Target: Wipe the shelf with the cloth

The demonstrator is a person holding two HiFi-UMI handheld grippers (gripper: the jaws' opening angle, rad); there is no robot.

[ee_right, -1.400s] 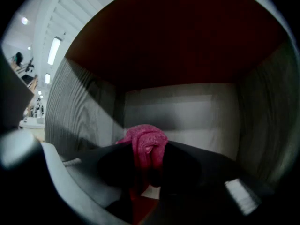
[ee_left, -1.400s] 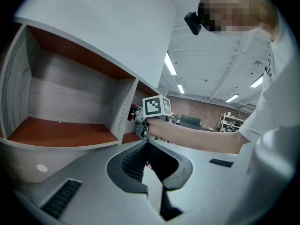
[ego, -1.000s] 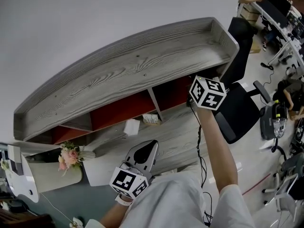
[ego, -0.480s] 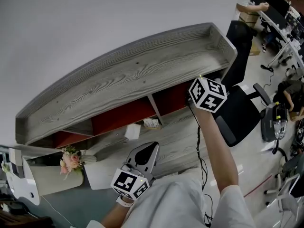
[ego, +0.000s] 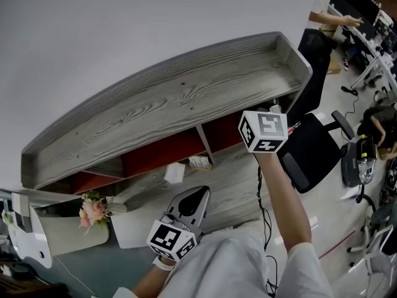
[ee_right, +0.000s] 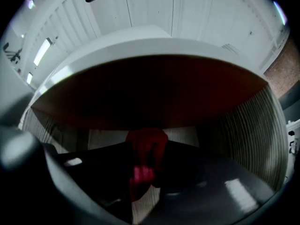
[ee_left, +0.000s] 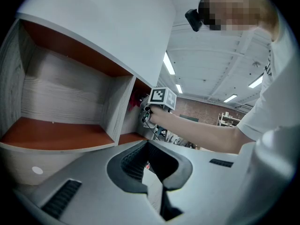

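The shelf is a grey wood-grain unit with red-backed compartments under its top. My right gripper reaches under that top into the right-hand compartment, and its jaws are hidden behind the marker cube. In the right gripper view my right gripper is shut on a red cloth, close below the compartment's dark red ceiling. The left gripper view shows that cloth bunched at the compartment's mouth. My left gripper hangs low over the desk, shut and empty, pointing at the shelf.
A black office chair stands right of the shelf, near my right arm. On the desk lie a small white box and a pack of papers. Pink flowers sit at the left. Other desks and a person are at the far right.
My right gripper has shifted slightly left and down, and its cube has turned, with the red cloth still in it. The left gripper has barely moved.
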